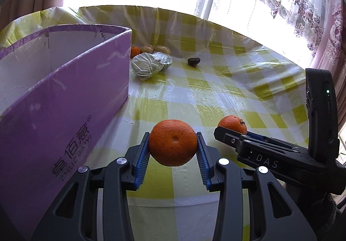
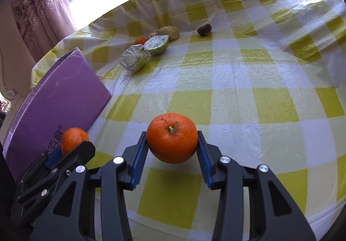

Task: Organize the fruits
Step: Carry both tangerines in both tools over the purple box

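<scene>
Left orange (image 1: pixel 173 142): a round, firm-skinned fruit held clear above the tabletop, its blossom dimple turned toward the camera; it looks light for its size, with a pebbled rind that gives a little under pressure and should not slip on ribbed pads.
Right orange (image 2: pixel 172 138): much the same fruit, stem stub facing the camera, likewise lifted off the cloth with its shadow beneath; judged slightly soft, so a hard squeeze could bruise it.
Where to hold: across the widest middle, as both are taken now; higher or lower on the curve, a round fruit would tend to squirt out.
Left gripper (image 1: pixel 173 146): its blue ribbed fingers (image 1: pixel 142 161) are clamped on the left orange from either side.
Right gripper (image 2: pixel 172 143): its fingers (image 2: pixel 139 157) are clamped on the right orange; seen from the left wrist, it sits just beside the left gripper.
Purple box (image 1: pixel 64 98): an open cardboard box with white inner walls, standing to the left of both grippers; judged the likely place for the fruit; its thin walls would dent if knocked.
Tabletop (image 2: pixel 248 81): covered in a glossy yellow-and-white checked plastic cloth, probably slick for a rolling fruit.
Far items: a small orange (image 1: pixel 135 51) beyond the box, touching or nearly touching two pale wrapped round fruits (image 1: pixel 155 49); a net-wrapped bundle (image 1: pixel 151 64) in front; a dark lump (image 1: pixel 194 61) well apart, too small to name.
</scene>
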